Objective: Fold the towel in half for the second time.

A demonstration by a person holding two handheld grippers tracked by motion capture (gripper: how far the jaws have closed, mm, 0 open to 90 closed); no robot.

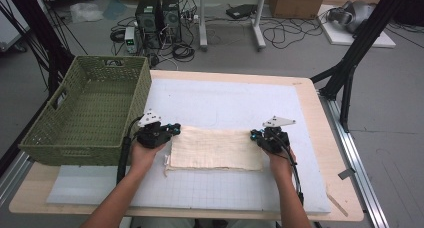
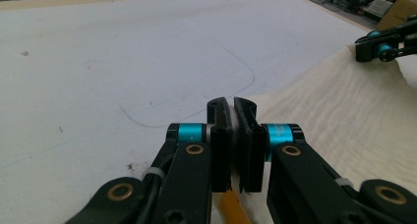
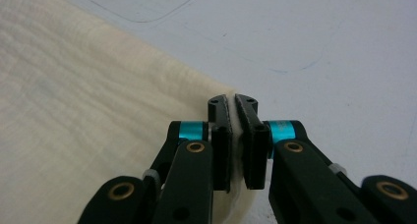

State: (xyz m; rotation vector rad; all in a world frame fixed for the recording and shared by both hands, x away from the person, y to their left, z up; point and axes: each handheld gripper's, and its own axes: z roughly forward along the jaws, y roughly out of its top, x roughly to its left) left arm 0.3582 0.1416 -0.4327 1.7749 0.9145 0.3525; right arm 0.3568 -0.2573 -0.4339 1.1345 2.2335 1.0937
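Both grippers, left gripper [image 2: 232,117] and right gripper [image 3: 233,113], clamped on cloth [image 1: 216,148] corners.

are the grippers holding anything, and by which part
Both hold the cream cloth: left gripper pinches its far left corner, right gripper its far right corner.

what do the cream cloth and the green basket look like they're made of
The cream cloth looks like thin woven fabric, perhaps cotton gauze: matte, with fine crinkled ribbing and a fraying edge. The green basket looks like woven wicker or plastic imitation: an open lattice weave with a dull olive finish. Which of the two cannot be told.
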